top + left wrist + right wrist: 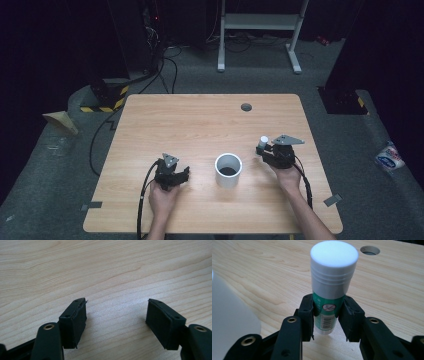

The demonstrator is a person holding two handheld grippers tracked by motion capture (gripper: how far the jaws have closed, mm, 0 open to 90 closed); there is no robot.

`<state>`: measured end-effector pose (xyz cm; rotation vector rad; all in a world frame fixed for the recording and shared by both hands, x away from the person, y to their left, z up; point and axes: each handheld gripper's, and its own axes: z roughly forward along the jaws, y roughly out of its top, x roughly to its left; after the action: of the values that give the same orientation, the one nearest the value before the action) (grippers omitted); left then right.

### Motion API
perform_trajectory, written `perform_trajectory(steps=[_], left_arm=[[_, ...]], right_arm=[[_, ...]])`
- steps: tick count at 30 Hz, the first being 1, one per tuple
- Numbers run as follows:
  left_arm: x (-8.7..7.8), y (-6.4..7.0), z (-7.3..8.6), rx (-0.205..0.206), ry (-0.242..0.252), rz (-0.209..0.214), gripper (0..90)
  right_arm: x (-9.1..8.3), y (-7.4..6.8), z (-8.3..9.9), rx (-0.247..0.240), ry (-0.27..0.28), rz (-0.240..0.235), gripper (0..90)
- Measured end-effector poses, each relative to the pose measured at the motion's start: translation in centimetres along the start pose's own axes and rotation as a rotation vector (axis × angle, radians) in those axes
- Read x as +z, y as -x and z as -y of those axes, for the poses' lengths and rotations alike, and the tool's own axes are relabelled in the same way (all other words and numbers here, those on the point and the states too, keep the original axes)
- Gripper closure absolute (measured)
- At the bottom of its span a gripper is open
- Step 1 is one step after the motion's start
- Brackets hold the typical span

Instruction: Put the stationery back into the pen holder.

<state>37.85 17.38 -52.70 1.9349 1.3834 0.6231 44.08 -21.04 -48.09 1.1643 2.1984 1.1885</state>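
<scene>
White-capped glue stick (pixel 329 287) is clamped upright between the jaws of the right claw (pixel 328 315), above the wooden worktop (pixel 200 120), to the right of the white cup (pixel 228 170). The left claw (pixel 116 315) is released, jaws spread wide over bare worktop, left of the cup.

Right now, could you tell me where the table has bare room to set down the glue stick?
The far half of the light wooden table, up to the round grey cable hole, is bare. So is the near edge. The crowded strip holds the left gripper, white cylindrical cup and right gripper clamping the green-and-white glue stick.
</scene>
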Motion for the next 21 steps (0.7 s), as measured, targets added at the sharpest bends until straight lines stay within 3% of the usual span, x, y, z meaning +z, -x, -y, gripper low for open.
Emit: perform_trajectory(steps=[11, 21], left_arm=[[0.0, 0.0, 0.0, 0.0, 0.0, -0.001, 32.7], [0.0, 0.0, 0.0, 0.0, -0.001, -0.002, 32.7]], right_arm=[[-2.2, -1.3, -0.4, -0.056, 0.023, -0.058, 64.9], [-4.1, -2.3, -0.8, -0.058, 0.062, -0.12, 64.8]])
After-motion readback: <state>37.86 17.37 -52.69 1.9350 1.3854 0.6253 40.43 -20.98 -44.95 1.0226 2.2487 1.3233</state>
